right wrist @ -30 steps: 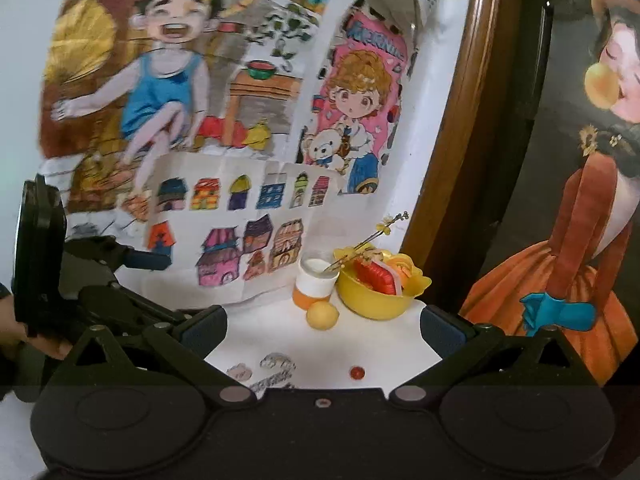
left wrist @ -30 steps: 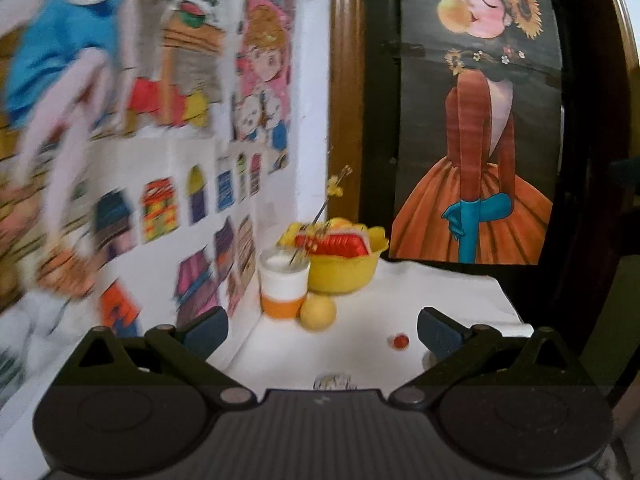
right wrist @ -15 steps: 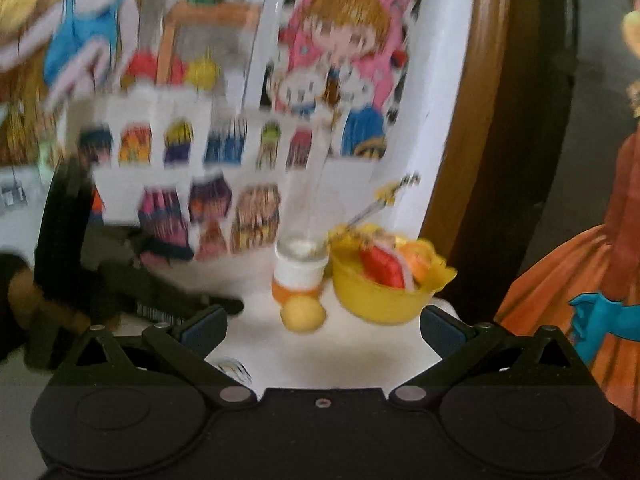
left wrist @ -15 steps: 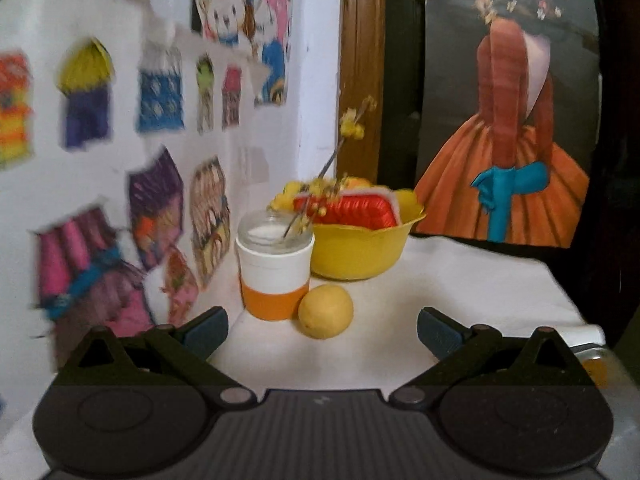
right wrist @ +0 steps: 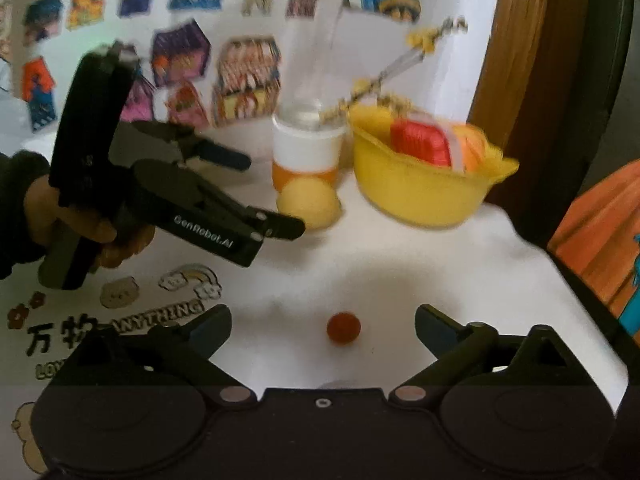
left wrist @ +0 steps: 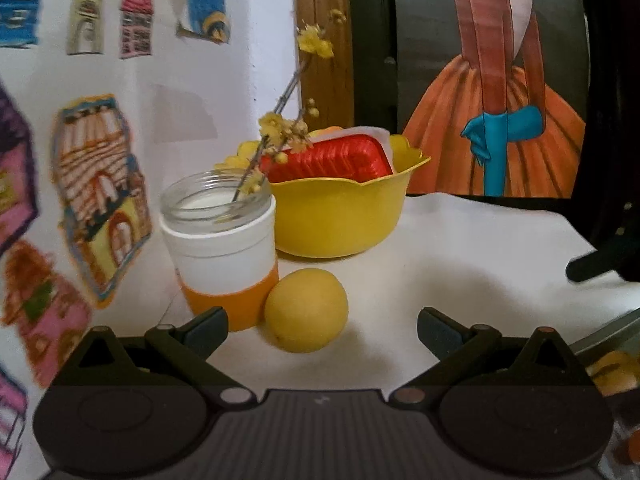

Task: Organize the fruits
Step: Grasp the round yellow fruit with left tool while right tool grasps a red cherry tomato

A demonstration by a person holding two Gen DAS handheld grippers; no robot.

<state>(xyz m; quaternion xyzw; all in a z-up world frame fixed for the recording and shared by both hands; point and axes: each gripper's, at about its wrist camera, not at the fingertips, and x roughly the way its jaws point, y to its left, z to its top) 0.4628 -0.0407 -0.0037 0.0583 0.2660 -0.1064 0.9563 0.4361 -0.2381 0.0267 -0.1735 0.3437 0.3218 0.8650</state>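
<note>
A white cloth-covered table (left wrist: 460, 240) stands against a wall of cartoon stickers. At its back sits a yellow bowl (left wrist: 344, 216) holding a red ridged item and orange fruit. Beside it stands a glass jar (left wrist: 222, 248) with a flowering twig. A yellow lemon (left wrist: 306, 310) rests touching the jar. The left gripper (left wrist: 322, 326), held level in a sleeved hand (right wrist: 86, 226), frames the lemon, jaws spread wide, not touching. The right gripper (right wrist: 322, 326) hangs back, jaws parted, before a small red fruit (right wrist: 343, 327).
</note>
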